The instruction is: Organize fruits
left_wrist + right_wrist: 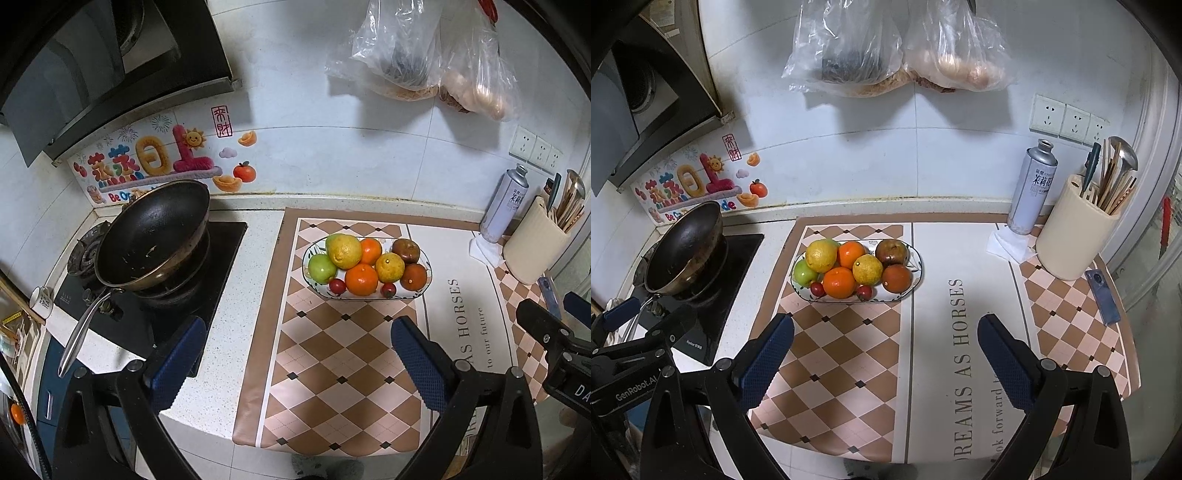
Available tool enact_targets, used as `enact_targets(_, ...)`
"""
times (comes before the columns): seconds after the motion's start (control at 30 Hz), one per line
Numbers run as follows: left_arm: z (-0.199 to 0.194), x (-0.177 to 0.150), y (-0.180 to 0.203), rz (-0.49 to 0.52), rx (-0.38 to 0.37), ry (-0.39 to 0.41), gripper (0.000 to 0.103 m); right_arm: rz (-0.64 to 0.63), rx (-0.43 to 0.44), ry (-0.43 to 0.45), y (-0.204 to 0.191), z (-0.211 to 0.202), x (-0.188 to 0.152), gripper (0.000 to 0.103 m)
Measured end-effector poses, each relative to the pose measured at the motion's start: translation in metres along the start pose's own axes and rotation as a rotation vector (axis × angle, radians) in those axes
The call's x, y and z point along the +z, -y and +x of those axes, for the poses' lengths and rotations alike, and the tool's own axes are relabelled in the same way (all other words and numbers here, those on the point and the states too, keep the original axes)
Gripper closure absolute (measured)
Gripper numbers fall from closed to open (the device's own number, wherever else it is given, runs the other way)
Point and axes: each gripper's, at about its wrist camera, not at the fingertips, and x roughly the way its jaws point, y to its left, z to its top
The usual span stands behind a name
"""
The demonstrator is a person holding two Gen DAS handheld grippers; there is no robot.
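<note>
An oval white plate (417, 293) (916, 260) sits on the checkered mat and holds a heap of fruit: a yellow-green citrus (343, 251) (821, 254), a green apple (322, 268) (804, 273), oranges (362, 279) (839, 282), a dark brown fruit (405, 250) (892, 252) and two small red fruits (337, 286) (817, 289). My left gripper (297, 339) is open and empty above the mat, short of the plate. My right gripper (886, 338) is open and empty, short of the plate and to its right.
A black wok (155, 236) (685, 251) sits on the stove at left. A spray can (1032, 188), a cream utensil holder (1075, 236) and a phone (1102, 295) stand at right. Plastic bags (886, 48) hang on the wall. The counter edge runs below the mat.
</note>
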Motion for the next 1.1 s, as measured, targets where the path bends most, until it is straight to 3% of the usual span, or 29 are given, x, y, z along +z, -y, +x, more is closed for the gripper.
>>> enact_targets(1.1, -0.008, -0.001, 0.013, 0.001, 0.002, 0.005, 0.0, 0.0, 0.001, -0.012, 0.013, 0.0, -0.003, 0.001)
